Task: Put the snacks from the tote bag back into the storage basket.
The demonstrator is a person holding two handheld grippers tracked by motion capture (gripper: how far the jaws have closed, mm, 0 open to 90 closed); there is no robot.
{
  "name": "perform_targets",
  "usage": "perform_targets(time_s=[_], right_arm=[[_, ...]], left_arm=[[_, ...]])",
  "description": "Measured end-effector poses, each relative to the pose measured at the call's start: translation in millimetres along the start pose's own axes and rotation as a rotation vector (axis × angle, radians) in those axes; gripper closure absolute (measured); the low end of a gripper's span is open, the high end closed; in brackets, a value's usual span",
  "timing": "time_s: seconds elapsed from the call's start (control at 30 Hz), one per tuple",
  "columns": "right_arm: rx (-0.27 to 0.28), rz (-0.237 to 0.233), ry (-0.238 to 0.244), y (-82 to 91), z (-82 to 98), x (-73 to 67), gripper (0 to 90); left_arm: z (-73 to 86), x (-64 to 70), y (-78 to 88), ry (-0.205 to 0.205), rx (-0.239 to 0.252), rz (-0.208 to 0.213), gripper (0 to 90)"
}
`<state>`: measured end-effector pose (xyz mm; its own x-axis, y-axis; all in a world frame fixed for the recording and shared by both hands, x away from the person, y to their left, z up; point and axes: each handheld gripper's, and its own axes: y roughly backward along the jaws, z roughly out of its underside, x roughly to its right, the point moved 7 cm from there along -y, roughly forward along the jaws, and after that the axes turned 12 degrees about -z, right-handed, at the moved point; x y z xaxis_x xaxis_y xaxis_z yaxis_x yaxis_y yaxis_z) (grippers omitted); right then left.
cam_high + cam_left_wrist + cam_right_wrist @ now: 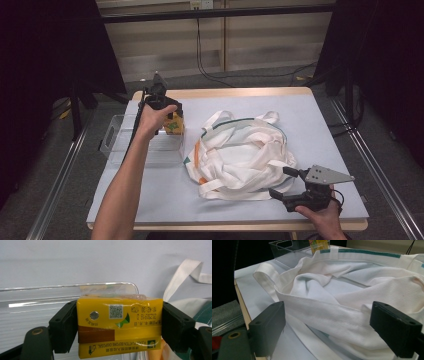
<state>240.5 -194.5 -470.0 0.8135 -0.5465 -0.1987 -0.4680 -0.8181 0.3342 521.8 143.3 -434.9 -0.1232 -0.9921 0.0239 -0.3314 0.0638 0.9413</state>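
Yellow carton [119, 326] sat clamped in the left gripper [159, 99] above the clear bin's [116, 136] right wall; loosening could drop it outside.

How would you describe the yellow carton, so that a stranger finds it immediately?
Start at the clear plastic bin left of the white cloth bag. At its right end, the left gripper clamps the yellow carton. It is the scene's only bright yellow box, with printed text.

The table [165, 200] carries a clear bin [120, 145] and a white bag [240, 155].
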Motion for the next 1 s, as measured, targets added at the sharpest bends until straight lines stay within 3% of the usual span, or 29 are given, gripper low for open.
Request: perform_targets(time_s=[0.13, 0.23, 0.53, 1.0], right_arm=[[0.0, 0.0, 0.0, 0.9, 0.2, -0.1, 13.2], [0.0, -0.001, -0.001, 0.1, 0.2, 0.4, 13.2], [-0.007, -0.002, 0.0, -0.9, 0.6, -0.4, 13.2], [-0.004, -0.002, 0.003, 0.4, 0.5, -0.9, 13.2]], left_arm=[[0.3, -0.7, -4.0, 0.008, 0.01, 0.01, 24.0], [-0.3, -3.0, -7.2, 0.047, 0.047, 0.017, 25.1], [-0.3, -1.2, -8.8, -0.011, 0.053, 0.005, 25.5], [0.1, -0.2, -10.1, -0.025, 0.053, 0.007, 25.2]])
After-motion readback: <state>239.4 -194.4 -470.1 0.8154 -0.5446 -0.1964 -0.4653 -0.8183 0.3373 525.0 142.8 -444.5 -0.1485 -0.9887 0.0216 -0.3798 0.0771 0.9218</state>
